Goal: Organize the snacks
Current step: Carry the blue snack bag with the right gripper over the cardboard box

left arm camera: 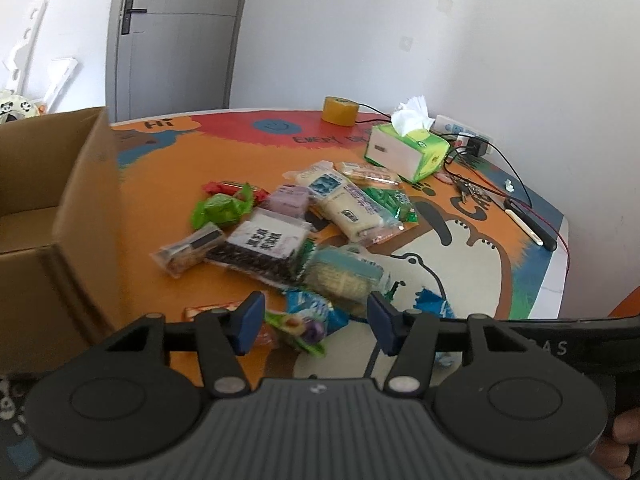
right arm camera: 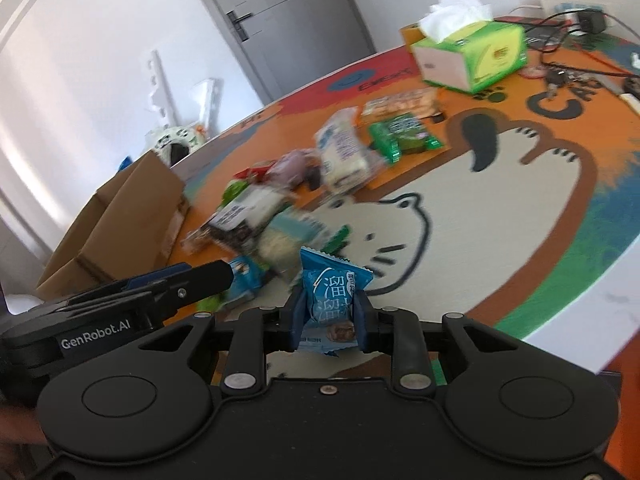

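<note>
Several snack packets (left arm camera: 280,224) lie in a loose pile on the colourful table (left arm camera: 160,216). An open cardboard box (left arm camera: 60,208) stands at the left; it also shows in the right wrist view (right arm camera: 120,216). My left gripper (left arm camera: 316,320) is open and empty, low over a blue packet (left arm camera: 308,308) at the pile's near edge. My right gripper (right arm camera: 328,312) is shut on a blue snack packet (right arm camera: 330,296) and holds it above the table. The left gripper also shows in the right wrist view (right arm camera: 192,280), to the left.
A green tissue box (left arm camera: 408,148) and a roll of yellow tape (left arm camera: 340,110) stand at the far side. Cables, keys (left arm camera: 466,186) and a power strip (left arm camera: 460,128) lie at the far right. The table edge (right arm camera: 580,308) runs close on the right.
</note>
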Demonstrator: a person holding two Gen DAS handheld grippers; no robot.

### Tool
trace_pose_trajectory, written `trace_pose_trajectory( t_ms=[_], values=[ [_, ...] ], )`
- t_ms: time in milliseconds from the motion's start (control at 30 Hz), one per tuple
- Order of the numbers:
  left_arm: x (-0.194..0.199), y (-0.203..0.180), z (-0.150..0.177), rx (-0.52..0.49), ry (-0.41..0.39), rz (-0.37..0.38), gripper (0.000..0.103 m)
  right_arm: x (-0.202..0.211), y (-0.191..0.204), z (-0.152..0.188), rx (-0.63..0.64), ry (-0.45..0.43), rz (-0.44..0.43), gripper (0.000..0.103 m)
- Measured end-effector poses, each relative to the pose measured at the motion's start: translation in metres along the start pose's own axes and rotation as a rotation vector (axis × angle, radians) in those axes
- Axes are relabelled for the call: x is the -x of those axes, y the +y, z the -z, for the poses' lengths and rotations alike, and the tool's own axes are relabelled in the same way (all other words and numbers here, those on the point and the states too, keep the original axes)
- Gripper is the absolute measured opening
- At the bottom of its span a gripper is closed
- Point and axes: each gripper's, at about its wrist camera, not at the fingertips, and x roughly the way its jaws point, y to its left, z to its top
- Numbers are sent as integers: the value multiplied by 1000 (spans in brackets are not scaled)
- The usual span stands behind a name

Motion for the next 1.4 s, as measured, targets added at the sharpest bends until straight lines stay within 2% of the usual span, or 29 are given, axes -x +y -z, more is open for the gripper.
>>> trace_pose_trajectory(
  t_ms=[267,367,400,467,533,1033,1400],
  values=[
    [-21,-8,8,-9,55,8,49,-2,-4,3,-15,1,-4,30],
    [-23,-9,11,-21,47,-2,46,-3,-2,3,0,-1,5,30],
    [-23,-9,11,-24,43,-5,44,-3,-1,3,0,-1,7,30],
    [-23,-8,11,-20,41,-11,34,-3,0,3,2,-1,10,30],
    [-22,-7,11,-12,40,-7,29,-3,1,3,6,-2,15,29],
    [20,-1,0,11,-61,-9,28,11,26,-6,32,-62,-26,26],
    [61,15,-21,23,-154,-32,28,18,65,-19,90,-110,-74,26]
  ],
)
